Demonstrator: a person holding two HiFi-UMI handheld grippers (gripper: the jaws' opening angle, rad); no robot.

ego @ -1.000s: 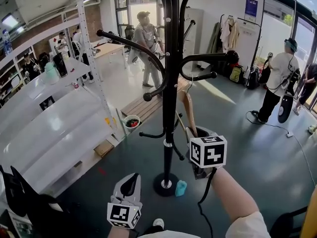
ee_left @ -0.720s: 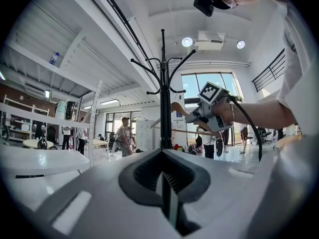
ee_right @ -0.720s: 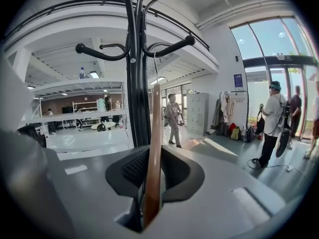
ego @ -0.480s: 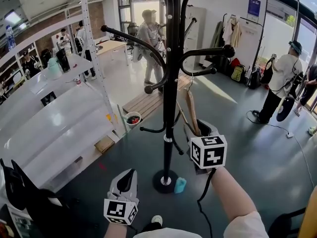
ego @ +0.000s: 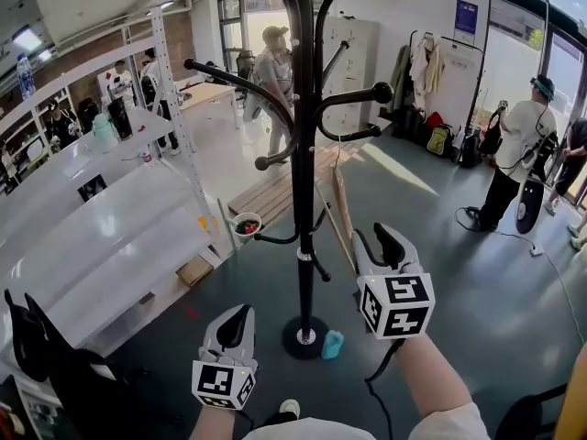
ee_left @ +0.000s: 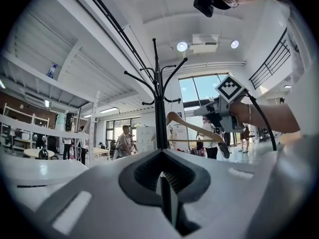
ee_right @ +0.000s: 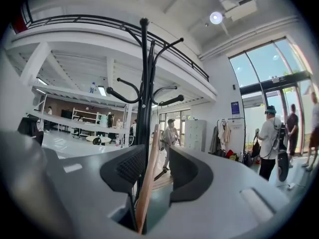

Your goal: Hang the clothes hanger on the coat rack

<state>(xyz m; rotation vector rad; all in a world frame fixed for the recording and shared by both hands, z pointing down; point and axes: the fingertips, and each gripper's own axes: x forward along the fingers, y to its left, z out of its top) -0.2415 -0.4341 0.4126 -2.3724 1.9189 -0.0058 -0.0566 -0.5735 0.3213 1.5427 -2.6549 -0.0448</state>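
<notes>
The black coat rack [ego: 304,154] stands in the middle of the head view, its curved arms spreading above. A wooden hanger [ego: 342,204] hangs by its wire hook from the rack's lower right arm, tilted edge-on. My right gripper [ego: 379,241] is open just right of the pole. In the right gripper view the hanger's arm [ee_right: 148,173] lies between the jaws against the left one, with a gap to the right one. My left gripper [ego: 237,326] is shut and empty, low near the rack's base. The left gripper view shows the hanger [ee_left: 192,127] beside the rack [ee_left: 160,128].
White shelving [ego: 110,236] runs along the left. A small blue object [ego: 334,345] lies by the rack's round base. A wooden bench [ego: 275,191] and a bowl [ego: 245,225] sit behind the rack. People stand at the back [ego: 275,81] and right [ego: 518,145].
My right gripper has opened off the hanger and dropped back toward me. The hanger now hangs from the rack's arm. The left gripper has barely moved.
</notes>
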